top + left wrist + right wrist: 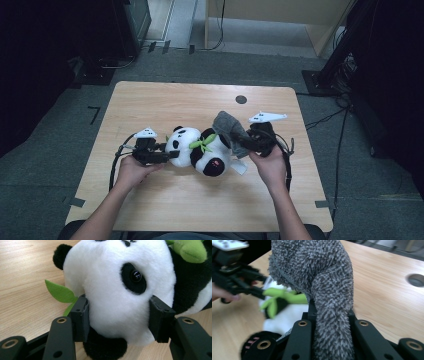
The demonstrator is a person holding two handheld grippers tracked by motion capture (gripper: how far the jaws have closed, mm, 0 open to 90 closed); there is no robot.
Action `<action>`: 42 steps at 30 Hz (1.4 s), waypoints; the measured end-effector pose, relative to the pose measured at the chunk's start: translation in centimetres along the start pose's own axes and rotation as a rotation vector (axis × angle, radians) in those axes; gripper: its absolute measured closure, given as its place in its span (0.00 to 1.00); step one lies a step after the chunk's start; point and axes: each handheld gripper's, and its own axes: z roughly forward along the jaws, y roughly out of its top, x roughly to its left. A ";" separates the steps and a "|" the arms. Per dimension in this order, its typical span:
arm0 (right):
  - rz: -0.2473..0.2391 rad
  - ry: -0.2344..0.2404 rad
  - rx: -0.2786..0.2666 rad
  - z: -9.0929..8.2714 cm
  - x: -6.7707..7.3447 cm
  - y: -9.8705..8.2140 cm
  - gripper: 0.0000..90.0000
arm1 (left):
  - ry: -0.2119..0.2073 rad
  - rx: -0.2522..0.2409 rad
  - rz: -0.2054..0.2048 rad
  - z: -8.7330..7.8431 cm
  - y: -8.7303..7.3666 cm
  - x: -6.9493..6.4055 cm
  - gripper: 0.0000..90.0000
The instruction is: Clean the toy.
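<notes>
The left claw (pixel 117 315) clamps the panda's (pixel 197 146) head; the right claw (pixel 332 322) pinches the grey cloth (pixel 322 277). A hard pull could drag the panda across the bench (pixel 150 100), or the cloth could slip free.

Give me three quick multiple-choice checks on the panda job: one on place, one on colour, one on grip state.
1. Where does the panda toy lie?
A. on the floor
B. on the wooden table between the two grippers
C. at the table's far edge

2. What colour is the fuzzy cloth?
A. grey
B. red
C. yellow

3. What is the left gripper doing?
A. hanging open above the table
B. clamping the cloth
C. gripping the panda's white head

Answers: 1 B, the high view shows it mid-table between both hands. 2 A, the right gripper pinches a grey strip. 3 C, both pads press into the white plush.
</notes>
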 end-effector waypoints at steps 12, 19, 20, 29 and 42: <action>-0.002 0.125 0.091 4.8 1.2 -2.0 0.85 | -0.004 0.005 -0.013 0.0 0.1 0.0 0.48; 0.057 0.160 0.097 4.6 -0.2 -3.1 0.85 | -0.005 0.018 0.010 -0.1 0.1 0.0 0.49; 0.058 0.160 0.101 4.5 -0.4 -3.3 0.85 | -0.005 0.019 0.012 -0.1 0.1 0.0 0.49; 0.082 0.113 0.140 3.9 -2.2 -4.7 0.86 | -0.021 0.014 0.004 0.0 0.2 0.2 0.49; 0.113 0.088 0.232 4.3 -4.2 -6.4 0.86 | -0.026 0.013 0.001 0.0 0.3 0.3 0.49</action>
